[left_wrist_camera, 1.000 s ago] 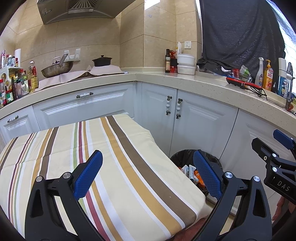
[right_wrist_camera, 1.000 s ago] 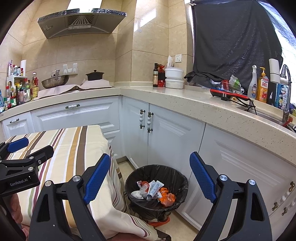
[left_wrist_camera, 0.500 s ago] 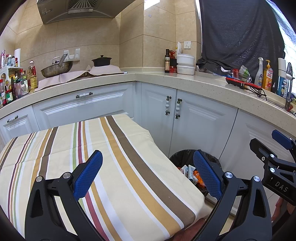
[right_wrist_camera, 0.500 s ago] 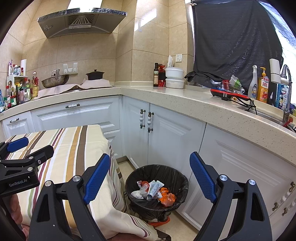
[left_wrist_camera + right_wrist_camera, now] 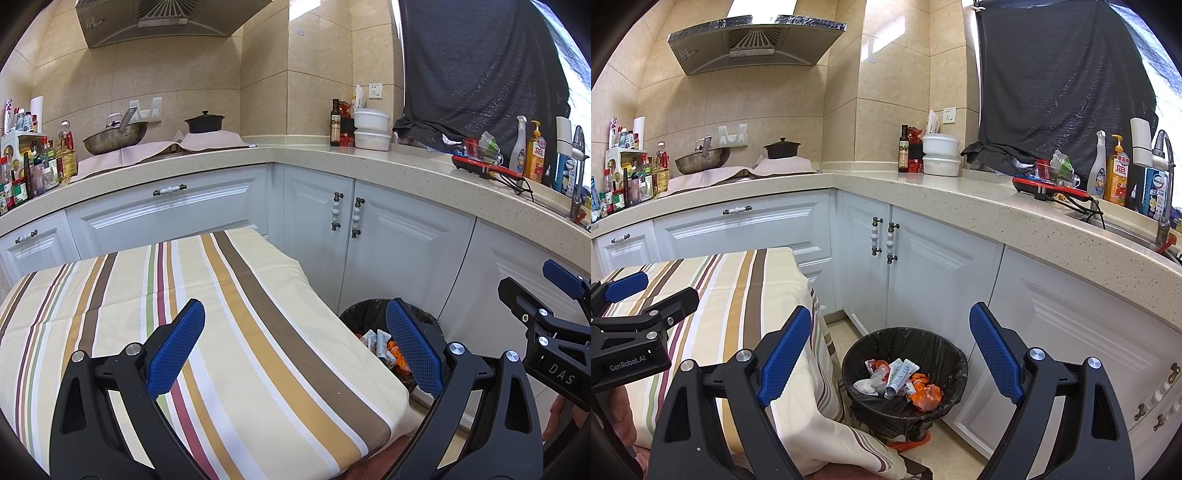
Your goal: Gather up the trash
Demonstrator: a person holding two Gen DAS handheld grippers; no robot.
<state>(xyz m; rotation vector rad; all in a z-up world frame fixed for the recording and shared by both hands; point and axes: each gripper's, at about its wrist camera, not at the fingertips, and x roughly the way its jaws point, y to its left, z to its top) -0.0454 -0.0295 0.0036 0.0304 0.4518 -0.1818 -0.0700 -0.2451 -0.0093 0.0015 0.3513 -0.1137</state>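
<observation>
A black-lined trash bin stands on the floor between the striped table and the white cabinets. It holds a toothpaste tube, orange wrappers and white scraps. It also shows in the left wrist view, half hidden by the table edge. My left gripper is open and empty above the striped tablecloth. My right gripper is open and empty, above and in front of the bin.
White cabinets and a speckled countertop wrap around the corner. Bottles, bowls, a wok and a black pot stand on the counter. A sink tap is at right.
</observation>
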